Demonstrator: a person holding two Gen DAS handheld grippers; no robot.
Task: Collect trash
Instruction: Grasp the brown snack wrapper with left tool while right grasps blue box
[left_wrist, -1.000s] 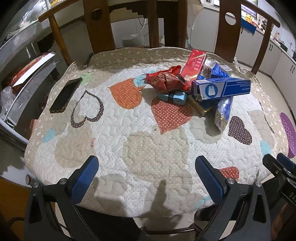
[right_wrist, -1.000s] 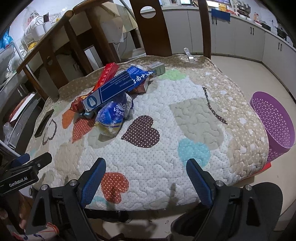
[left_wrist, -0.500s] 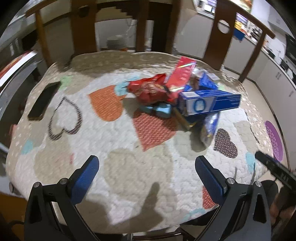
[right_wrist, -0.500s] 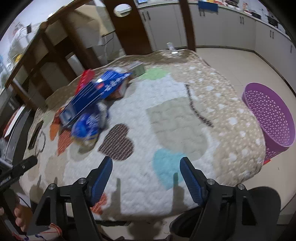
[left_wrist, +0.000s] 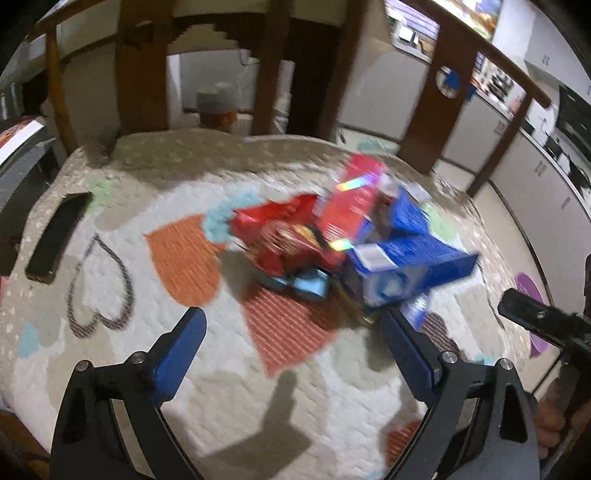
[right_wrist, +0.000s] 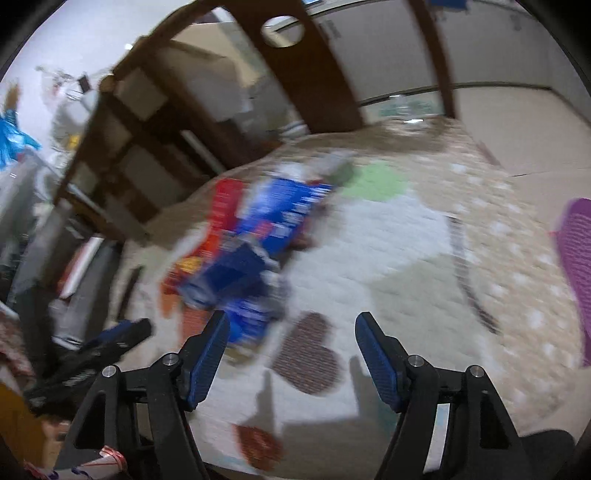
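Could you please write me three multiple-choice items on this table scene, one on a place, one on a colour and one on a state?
1. Where does the black phone lie relative to the trash pile in the left wrist view?
A. on top of it
B. apart, near the left edge of the table
C. inside the basket

2. What colour is the basket beside the table?
A. purple
B. green
C. white

3. What is between the pads of the left gripper?
A. a red packet
B. the blue box
C. nothing

Answers:
1 B, the phone rests alone on the quilted cover, clear of the pile.
2 A, its perforated wall shows purple at the right edge.
3 C, its closing jaws stand wide over bare cover, short of the pile.
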